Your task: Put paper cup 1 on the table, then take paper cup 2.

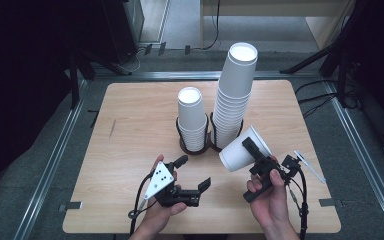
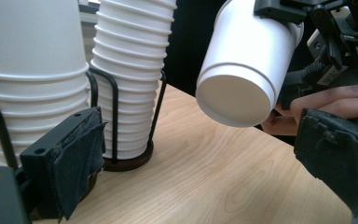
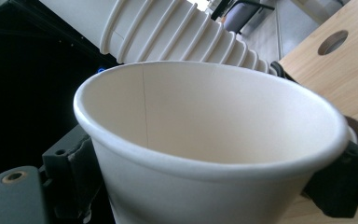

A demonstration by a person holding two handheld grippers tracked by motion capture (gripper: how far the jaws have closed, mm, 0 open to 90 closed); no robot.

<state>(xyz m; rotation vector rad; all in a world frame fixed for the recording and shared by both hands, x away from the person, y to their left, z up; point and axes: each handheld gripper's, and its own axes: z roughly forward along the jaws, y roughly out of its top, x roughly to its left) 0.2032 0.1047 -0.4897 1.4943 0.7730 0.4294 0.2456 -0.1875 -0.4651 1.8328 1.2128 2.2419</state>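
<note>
— Risk noted?
— The paper cup [image 1: 241, 151] hung tilted in the air, just right of the cup holder [image 1: 196, 146] and off the table [image 1: 130, 150]. Judged: a loose or uneven pinch could crush its wall or drop it.
— Claws?
— The right gripper [image 1: 255, 152] was clamped on the cup near its rim. The left gripper [image 1: 196, 172], nearer the person than the holder, stood wide apart, holding nothing.

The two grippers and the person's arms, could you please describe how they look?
Both grippers are black with two jaws padded in dark fabric. The left gripper carries a grey three-cornered plate with black dots; a black cable trails from each, as on the right gripper. The forearms are bare, no sleeves visible.
</note>
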